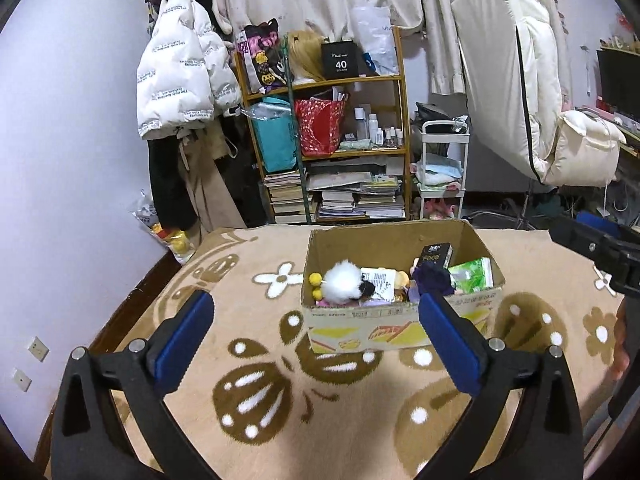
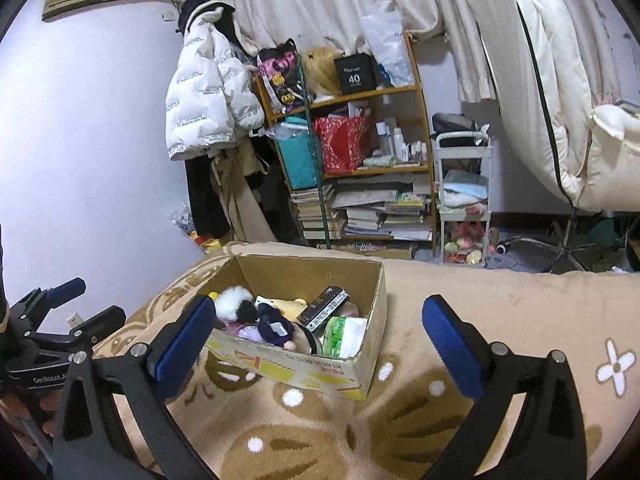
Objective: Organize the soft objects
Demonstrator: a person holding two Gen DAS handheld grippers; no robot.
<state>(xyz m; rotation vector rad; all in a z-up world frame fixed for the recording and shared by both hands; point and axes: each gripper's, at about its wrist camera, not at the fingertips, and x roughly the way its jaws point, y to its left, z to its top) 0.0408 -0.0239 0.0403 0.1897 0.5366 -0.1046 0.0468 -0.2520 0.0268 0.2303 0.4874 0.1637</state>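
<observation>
Both the left hand-held gripper and right hand-held gripper gape wide, empty. The cardboard box on the blanket holds the white plush, half-buried among jumbled, partly hidden items.

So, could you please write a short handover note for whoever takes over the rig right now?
Left claw: open, nothing between its jaws, short of the cardboard box.
Right claw: open and empty too, at the same box from the other side.
Things: the box stands on the floral blanket. Inside lie a white fluffy plush, a dark purple plush, a yellow plush, a black carton and a green tissue pack.
Done: the soft toys in view are in the box; none lies loose on the blanket that shows.
Left: check outside the views for strays.
</observation>
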